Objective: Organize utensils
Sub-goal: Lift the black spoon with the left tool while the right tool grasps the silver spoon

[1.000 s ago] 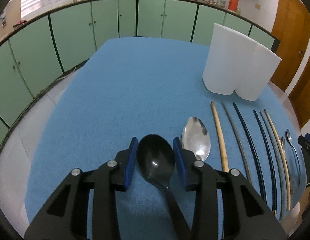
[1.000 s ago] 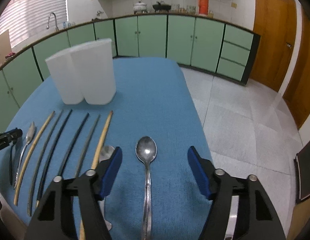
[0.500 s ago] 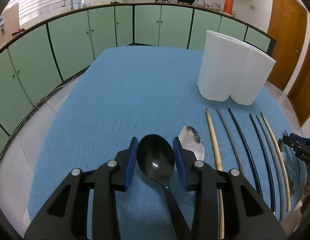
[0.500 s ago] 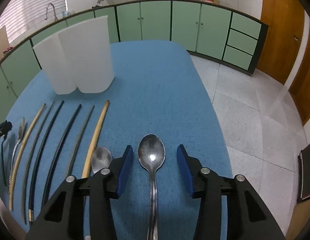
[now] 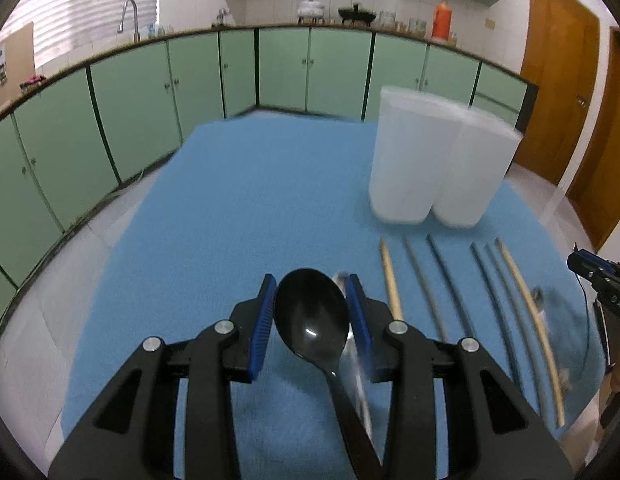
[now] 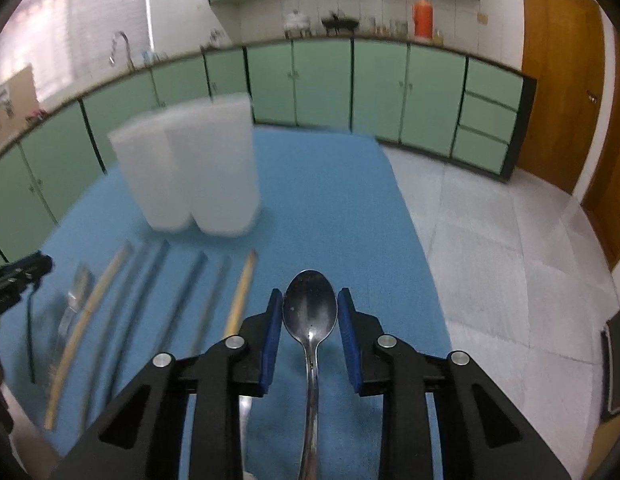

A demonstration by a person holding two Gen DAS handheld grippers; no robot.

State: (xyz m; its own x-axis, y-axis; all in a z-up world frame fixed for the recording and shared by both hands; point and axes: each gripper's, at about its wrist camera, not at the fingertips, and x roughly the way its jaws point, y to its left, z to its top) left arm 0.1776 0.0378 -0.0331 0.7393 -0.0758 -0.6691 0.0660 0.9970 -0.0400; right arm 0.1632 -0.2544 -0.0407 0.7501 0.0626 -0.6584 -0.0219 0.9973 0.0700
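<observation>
My left gripper [image 5: 311,282] is shut on a black plastic spoon [image 5: 311,320], the bowl clamped between the blue pads and the handle running back under the gripper, held above the blue cloth. In the right wrist view a steel spoon [image 6: 310,312] lies bowl-forward between the pads of my right gripper [image 6: 310,294]. Its jaws are closing and both pads touch the bowl's edges. A white twin-compartment holder [image 5: 433,160] [image 6: 198,172] stands upright further back on the cloth.
Several chopsticks, one of them wooden [image 5: 391,280] [image 6: 242,292], lie side by side in front of the holder. A second steel spoon [image 5: 351,364] rests on the cloth behind my left gripper's right finger. A small spoon [image 6: 76,292] lies beyond the chopsticks. The table's blue cloth [image 5: 250,200] ends at tiled floor on both sides.
The right jaws have closed from wide apart onto the steel spoon's bowl. Both views have risen and tilted up. The left gripper keeps its hold on the black spoon.
</observation>
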